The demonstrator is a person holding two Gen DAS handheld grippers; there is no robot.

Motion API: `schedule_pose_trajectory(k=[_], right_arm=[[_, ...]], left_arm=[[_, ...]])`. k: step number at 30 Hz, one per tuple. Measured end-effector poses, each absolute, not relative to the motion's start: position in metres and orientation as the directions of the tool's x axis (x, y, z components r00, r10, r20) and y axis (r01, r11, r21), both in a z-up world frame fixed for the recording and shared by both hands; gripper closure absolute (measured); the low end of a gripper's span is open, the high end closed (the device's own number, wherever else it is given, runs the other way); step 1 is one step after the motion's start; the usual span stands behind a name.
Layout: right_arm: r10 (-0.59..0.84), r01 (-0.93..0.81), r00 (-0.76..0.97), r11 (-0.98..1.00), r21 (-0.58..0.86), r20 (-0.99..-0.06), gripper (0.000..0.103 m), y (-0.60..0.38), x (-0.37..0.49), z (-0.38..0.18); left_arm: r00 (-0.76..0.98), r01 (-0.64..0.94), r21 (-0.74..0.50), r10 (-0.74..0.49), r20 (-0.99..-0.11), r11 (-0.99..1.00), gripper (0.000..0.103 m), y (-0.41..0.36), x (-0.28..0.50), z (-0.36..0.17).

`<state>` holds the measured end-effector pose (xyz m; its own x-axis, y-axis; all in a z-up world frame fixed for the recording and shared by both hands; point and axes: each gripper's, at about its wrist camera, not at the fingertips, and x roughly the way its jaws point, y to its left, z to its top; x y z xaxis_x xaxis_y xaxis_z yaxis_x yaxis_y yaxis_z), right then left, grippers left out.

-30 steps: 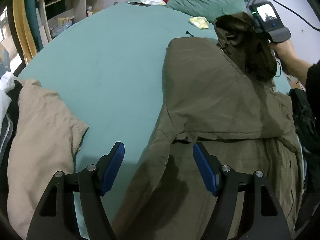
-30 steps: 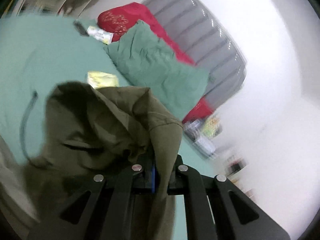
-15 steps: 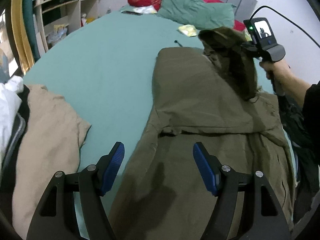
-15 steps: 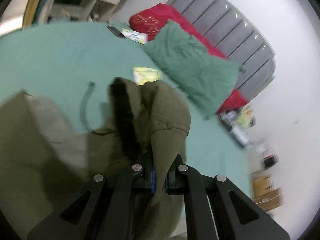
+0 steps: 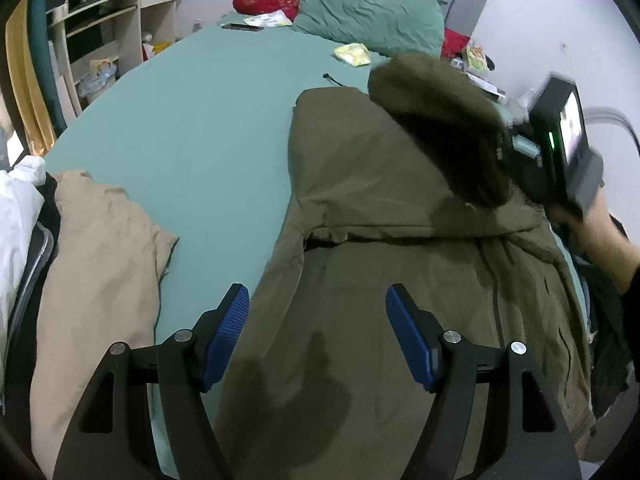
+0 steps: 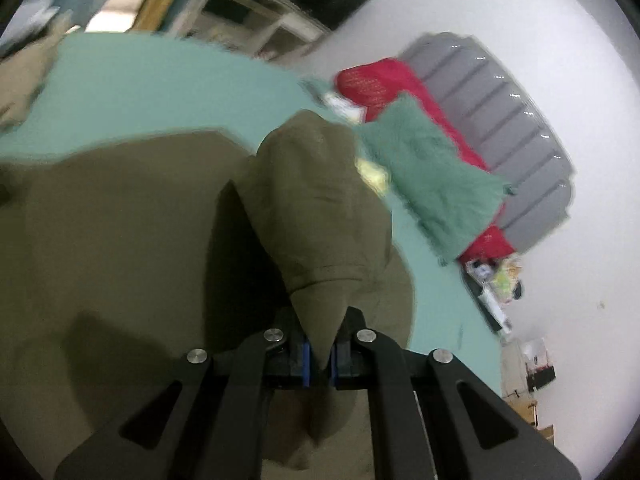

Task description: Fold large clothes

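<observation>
The right claw [image 6: 318,354] was clenched on a thin pinch of the olive jacket's [image 5: 400,280] sleeve [image 6: 320,208], which risked slipping free mid-fold, while the left claw [image 5: 318,332] hung released above the near hem.

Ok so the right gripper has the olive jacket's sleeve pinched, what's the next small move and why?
Probably lower the sleeve onto the olive jacket body, then release. The right gripper is shut on its cuff, holding it above the spread jacket, while the left gripper hovers open, holding nothing.
</observation>
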<state>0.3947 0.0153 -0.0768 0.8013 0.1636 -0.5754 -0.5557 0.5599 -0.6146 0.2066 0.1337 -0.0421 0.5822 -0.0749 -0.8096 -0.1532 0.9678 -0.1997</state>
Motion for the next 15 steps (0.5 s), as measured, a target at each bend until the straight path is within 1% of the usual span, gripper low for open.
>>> schedule_pose_trajectory(k=[4, 7, 9, 10, 11, 12, 14, 15], right_arm=[[0.171, -0.604, 0.748, 0.577, -0.55, -0.642, 0.097, 0.001, 0.371, -0.107], [0.15, -0.599, 0.744, 0.58, -0.552, -0.651, 0.096, -0.011, 0.357, -0.125], [0.088, -0.558, 0.781, 0.541, -0.629, -0.618, 0.096, -0.018, 0.347, -0.139], [0.067, -0.546, 0.788, 0.535, -0.645, -0.612, 0.095, -0.021, 0.343, -0.141], [0.055, -0.54, 0.782, 0.557, -0.631, -0.62, 0.094, -0.029, 0.342, -0.142], [0.056, -0.546, 0.76, 0.596, -0.589, -0.647, 0.092, -0.037, 0.342, -0.141], [0.082, -0.559, 0.71, 0.67, -0.489, -0.699, 0.081, -0.048, 0.341, -0.134], [0.121, -0.569, 0.673, 0.714, -0.407, -0.73, 0.058, -0.056, 0.338, -0.13]], left_arm=[[0.584, -0.144, -0.18, -0.064, -0.809, 0.973, 0.028, 0.132, 0.199, -0.043], [0.575, -0.136, -0.175, -0.066, -0.816, 0.975, 0.028, 0.13, 0.194, -0.047], [0.572, -0.127, -0.165, -0.064, -0.818, 0.978, 0.028, 0.127, 0.192, -0.048], [0.571, -0.123, -0.163, -0.065, -0.818, 0.979, 0.028, 0.125, 0.191, -0.049], [0.566, -0.115, -0.159, -0.066, -0.822, 0.981, 0.028, 0.123, 0.192, -0.05], [0.564, -0.106, -0.157, -0.071, -0.823, 0.982, 0.028, 0.121, 0.191, -0.051], [0.561, -0.096, -0.149, -0.07, -0.825, 0.984, 0.028, 0.118, 0.191, -0.054], [0.557, -0.092, -0.147, -0.071, -0.828, 0.985, 0.028, 0.117, 0.191, -0.056]])
